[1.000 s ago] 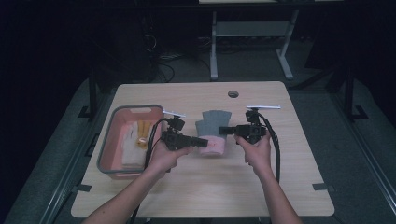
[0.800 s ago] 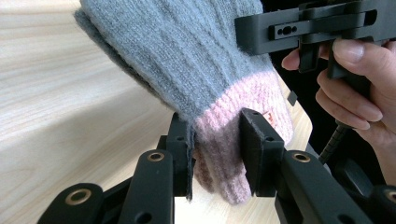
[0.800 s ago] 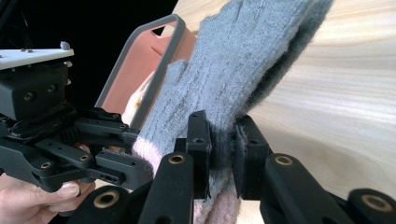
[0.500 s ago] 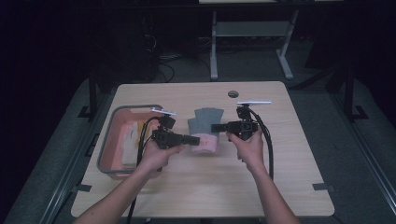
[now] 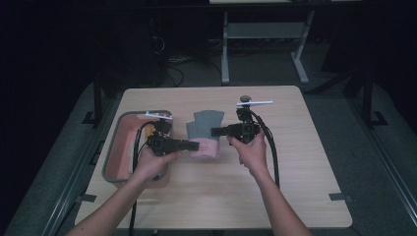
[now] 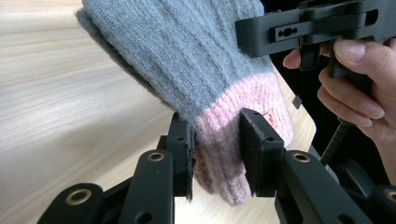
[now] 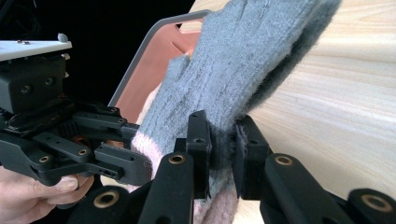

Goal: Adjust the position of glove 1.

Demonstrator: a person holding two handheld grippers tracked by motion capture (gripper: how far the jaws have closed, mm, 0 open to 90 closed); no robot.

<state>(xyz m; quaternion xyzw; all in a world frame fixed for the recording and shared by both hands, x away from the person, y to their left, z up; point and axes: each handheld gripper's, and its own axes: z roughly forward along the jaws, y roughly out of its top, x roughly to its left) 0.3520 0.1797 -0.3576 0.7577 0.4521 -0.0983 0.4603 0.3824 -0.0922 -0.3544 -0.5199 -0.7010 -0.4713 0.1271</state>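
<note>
**Glove held at both cuff edges, above table centre**

Grey knitted wool glove with pink ribbed cuff (image 5: 204, 132) sits near table centre, at 3 o'clock from the grey-rimmed tray with salmon-pink lining (image 5: 114, 156). Left gripper (image 6: 217, 140) pinches the pink cuff; pads bite deep into the knit. Right gripper (image 7: 223, 140) pinches the grey edge just above the cuff. Fingers of the glove point toward 12 o'clock.

Handling, as judged: light, soft, limp; will sag and fold anywhere unsupported. Fuzzy knit grips well, no slip likely, nothing fragile. Best hold is the thicker ribbed cuff, one gripper at each side, on the light wooden table (image 5: 305, 162).
</note>
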